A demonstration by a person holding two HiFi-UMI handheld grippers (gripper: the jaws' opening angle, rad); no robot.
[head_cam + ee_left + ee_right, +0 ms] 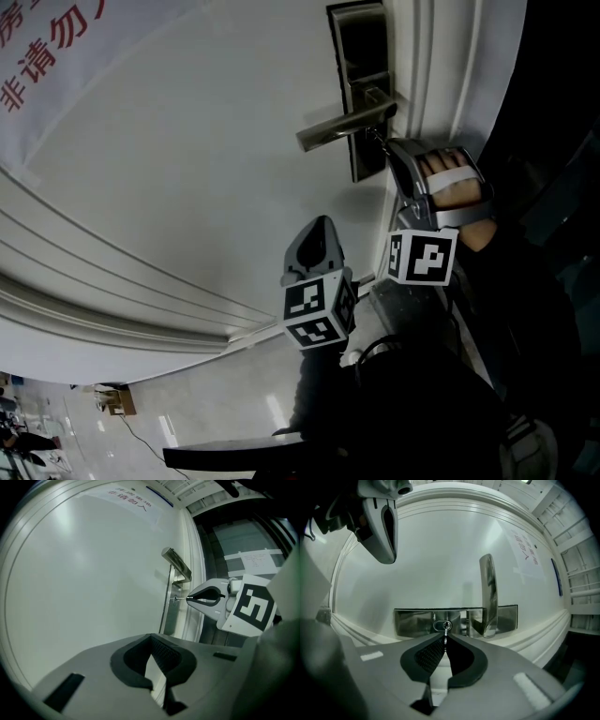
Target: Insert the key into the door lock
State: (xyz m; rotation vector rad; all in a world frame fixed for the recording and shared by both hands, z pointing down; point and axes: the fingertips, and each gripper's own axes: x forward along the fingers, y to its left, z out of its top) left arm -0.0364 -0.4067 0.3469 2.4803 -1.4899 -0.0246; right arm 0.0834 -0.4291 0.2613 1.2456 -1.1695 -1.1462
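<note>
In the head view, the right gripper (384,145) reaches the lock plate (361,52) at the edge of the door (187,169), beside the handle (339,127). The left gripper (321,227) hangs well apart. The left gripper view shows its jaws pressed together, empty. In the right gripper view, the jaws clench the key (445,632), its tip at the keyhole (442,626). Pushing it fully home seems to be what is left.

On my white door (187,169) is a white paper notice (66,56) printed in red Chinese characters; I read "非请勿", the rest cut off.
</note>
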